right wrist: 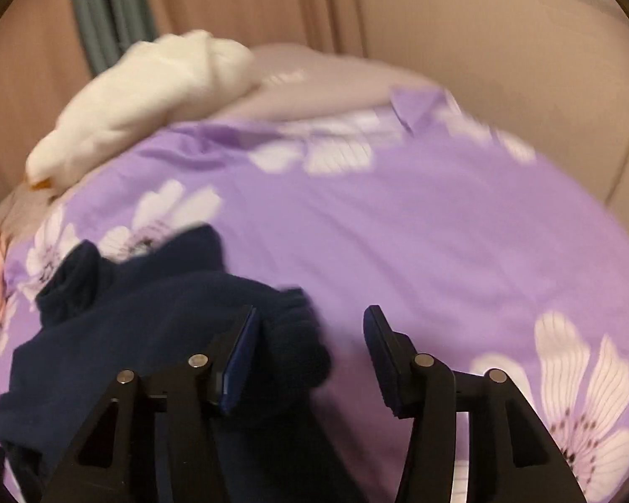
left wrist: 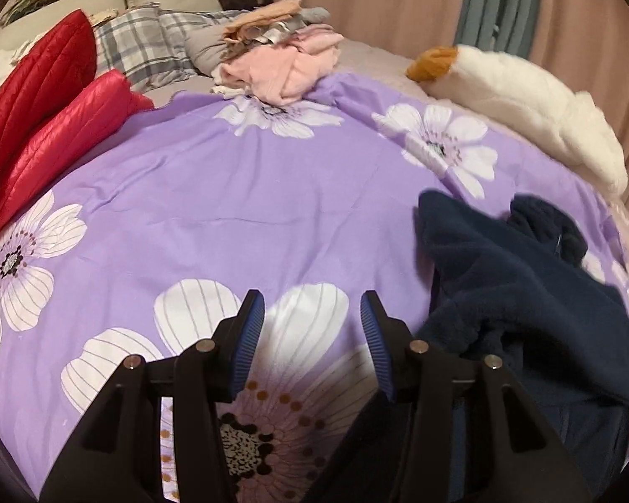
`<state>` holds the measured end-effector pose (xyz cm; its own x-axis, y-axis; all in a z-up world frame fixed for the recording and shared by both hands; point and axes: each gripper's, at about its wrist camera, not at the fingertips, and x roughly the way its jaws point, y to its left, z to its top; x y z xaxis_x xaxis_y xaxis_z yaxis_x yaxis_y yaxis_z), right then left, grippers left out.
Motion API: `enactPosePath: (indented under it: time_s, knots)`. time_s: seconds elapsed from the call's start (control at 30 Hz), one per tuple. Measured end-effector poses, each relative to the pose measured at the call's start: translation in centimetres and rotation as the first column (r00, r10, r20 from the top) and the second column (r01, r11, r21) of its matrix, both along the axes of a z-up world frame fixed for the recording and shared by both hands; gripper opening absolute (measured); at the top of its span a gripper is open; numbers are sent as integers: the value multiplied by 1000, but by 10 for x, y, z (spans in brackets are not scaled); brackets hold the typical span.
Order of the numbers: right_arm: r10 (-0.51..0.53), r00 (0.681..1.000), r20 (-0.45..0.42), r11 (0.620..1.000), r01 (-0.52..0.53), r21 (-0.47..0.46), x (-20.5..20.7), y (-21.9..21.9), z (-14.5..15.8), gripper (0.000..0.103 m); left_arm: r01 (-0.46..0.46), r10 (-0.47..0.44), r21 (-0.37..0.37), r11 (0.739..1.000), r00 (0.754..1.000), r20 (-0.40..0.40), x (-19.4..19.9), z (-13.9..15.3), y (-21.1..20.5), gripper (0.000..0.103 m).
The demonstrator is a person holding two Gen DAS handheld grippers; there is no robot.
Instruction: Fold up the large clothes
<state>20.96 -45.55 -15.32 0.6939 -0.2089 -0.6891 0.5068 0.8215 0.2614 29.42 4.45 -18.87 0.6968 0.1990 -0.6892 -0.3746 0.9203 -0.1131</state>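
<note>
A dark navy fleece garment [left wrist: 520, 289] lies crumpled on the purple floral bedspread [left wrist: 239, 209], at the right in the left wrist view. My left gripper [left wrist: 312, 314] is open and empty above the bedspread, just left of the garment. In the right wrist view the garment [right wrist: 146, 314] is at the lower left. My right gripper [right wrist: 310, 327] is open, with a fold of the garment lying between its jaws against the left finger. The bedspread [right wrist: 398, 230] fills the rest of that blurred view.
A red quilted jacket [left wrist: 42, 125] lies at the left edge. A pile of pink and beige clothes [left wrist: 272, 63] and plaid pillows [left wrist: 146, 46] sit at the back. A white plush toy [left wrist: 524, 100] [right wrist: 146, 96] lies at the bed's right edge by curtains [left wrist: 398, 0].
</note>
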Motion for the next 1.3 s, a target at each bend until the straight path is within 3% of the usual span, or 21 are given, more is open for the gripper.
enactPosePath:
  time_s: [0.03,0.1,0.2,0.23,0.27,0.33,0.4,0.43,0.47,0.53,0.57,0.6,0.73,0.9,1.3]
  knots:
    - [-4,1000,11,1000,3,19,-3,-4,1,69,-17,17,1,1000,1000,13,-2,5,3,48]
    - [-39,998,51,999,37,28,-13,-9,13,71,-41,40,15,999,998,57,-3,22,3,49]
    - [-64,990,122,997,67,-24,-21,-1,42,71,46,-49,36,998,997,62,13,37,-18,50]
    - [-46,991,127,998,52,-44,-18,9,49,69,81,-83,32,996,994,70,19,38,-27,50]
    - [8,988,154,999,-2,-34,-13,19,53,58,110,-111,16,994,990,82,25,36,-36,51]
    - [95,980,173,994,-102,33,-1,33,44,47,139,-138,-14,990,990,31,39,19,-49,50]
    - [91,991,100,994,-96,47,14,43,20,43,137,-137,-1,991,990,-30,49,-11,-58,48]
    - [90,994,67,995,-92,29,20,46,5,36,123,-121,35,992,992,-37,51,-24,-59,53]
    - [89,995,33,996,-90,1,26,48,-8,34,109,-108,25,994,993,-58,53,-39,-55,58]
    - [97,995,15,992,-95,-88,32,54,-37,34,81,-87,-170,982,996,-27,52,-47,-28,63]
    - [94,995,23,993,-92,-76,31,53,-37,34,56,-63,-235,970,998,-22,52,-52,-15,64]
    - [93,995,29,993,-91,-70,29,52,-33,34,53,-59,-245,968,998,-16,52,-54,-14,64]
    - [80,997,-5,987,-80,-140,34,59,-35,35,40,-44,-98,994,998,-36,54,-50,-35,65]
    - [85,996,26,993,-82,-88,32,49,-38,35,33,-38,-124,992,999,-36,59,-52,-30,66]
    - [77,997,14,990,-74,-117,34,54,-39,36,24,-28,-109,994,999,-36,56,-52,-31,69]
